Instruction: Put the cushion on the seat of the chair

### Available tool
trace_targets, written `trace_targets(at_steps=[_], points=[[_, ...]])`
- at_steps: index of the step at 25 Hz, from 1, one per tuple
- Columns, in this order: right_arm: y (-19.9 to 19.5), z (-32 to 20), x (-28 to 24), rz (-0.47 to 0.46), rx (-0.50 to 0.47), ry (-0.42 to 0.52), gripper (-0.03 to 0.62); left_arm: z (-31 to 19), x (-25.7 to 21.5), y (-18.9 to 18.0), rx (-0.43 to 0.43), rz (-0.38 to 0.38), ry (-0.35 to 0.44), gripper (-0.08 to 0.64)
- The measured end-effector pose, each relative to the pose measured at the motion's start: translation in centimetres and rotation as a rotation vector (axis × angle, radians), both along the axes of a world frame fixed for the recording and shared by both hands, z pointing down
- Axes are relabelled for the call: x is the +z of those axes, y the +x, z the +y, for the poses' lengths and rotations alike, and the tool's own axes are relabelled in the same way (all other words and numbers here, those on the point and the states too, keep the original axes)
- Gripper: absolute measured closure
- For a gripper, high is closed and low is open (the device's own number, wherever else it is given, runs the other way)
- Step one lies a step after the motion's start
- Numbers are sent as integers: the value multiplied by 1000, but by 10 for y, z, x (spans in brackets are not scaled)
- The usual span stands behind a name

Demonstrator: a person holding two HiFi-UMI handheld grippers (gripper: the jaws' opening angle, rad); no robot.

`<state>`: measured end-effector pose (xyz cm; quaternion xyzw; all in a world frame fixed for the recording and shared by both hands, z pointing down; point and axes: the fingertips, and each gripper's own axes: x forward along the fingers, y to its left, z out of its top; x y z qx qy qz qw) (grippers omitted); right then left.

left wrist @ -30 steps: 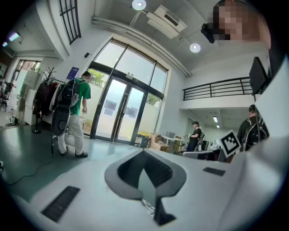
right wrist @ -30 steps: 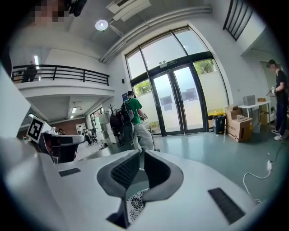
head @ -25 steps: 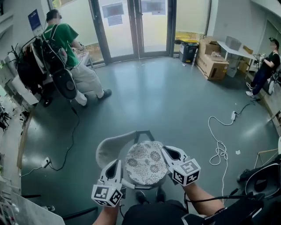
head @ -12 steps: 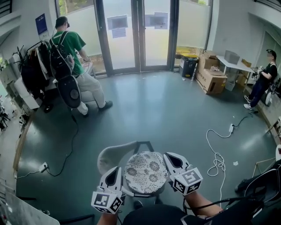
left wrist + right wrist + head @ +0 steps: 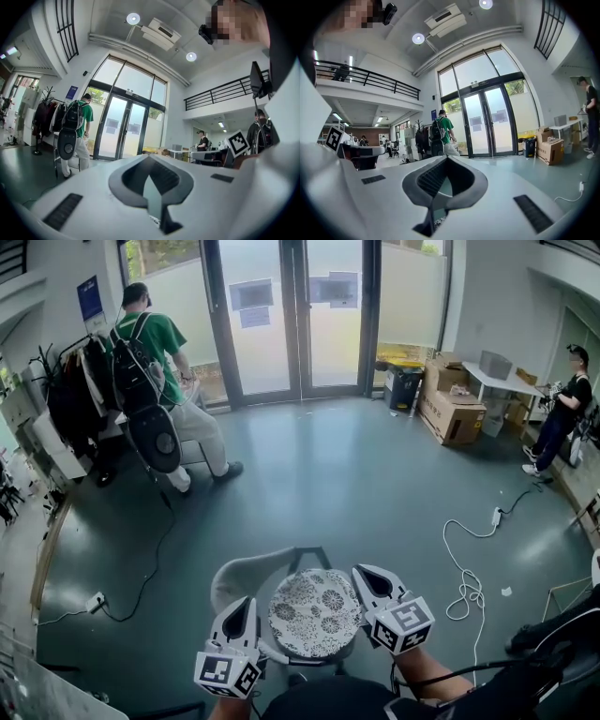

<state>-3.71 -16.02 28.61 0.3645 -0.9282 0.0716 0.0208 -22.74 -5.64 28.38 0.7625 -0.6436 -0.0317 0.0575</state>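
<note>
**A:** Lower in the head view than a second ago sit the cushion and both grippers. More of the glass doors shows above them now.

**B:** Where is the cushion?

**A:** Over the seat of the chair, whose backrest curves up at its left. Whether it is resting on the seat or just clear of it, I cannot tell.

**B:** And the jaws?

**A:** Both are clenched on the cushion's rim, the left gripper at its left edge and the right gripper at its right. Each gripper view shows a sliver of patterned fabric low in the closed gap, a pinch the head view does not show.

**B:** Anything else that differs?

**A:** Only the head view shows the chair. The gripper views add ceiling lights and a balcony railing.
</note>
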Motion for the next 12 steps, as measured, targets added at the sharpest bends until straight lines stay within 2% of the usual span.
trace_targets(at_steps=[6, 12], points=[[-2, -2, -8, -8, 4, 19, 581, -1, 5, 1, 4, -23, -27, 552], [-4, 3, -5, -6, -1, 24, 581, 5, 8, 4, 16, -24, -20, 552]])
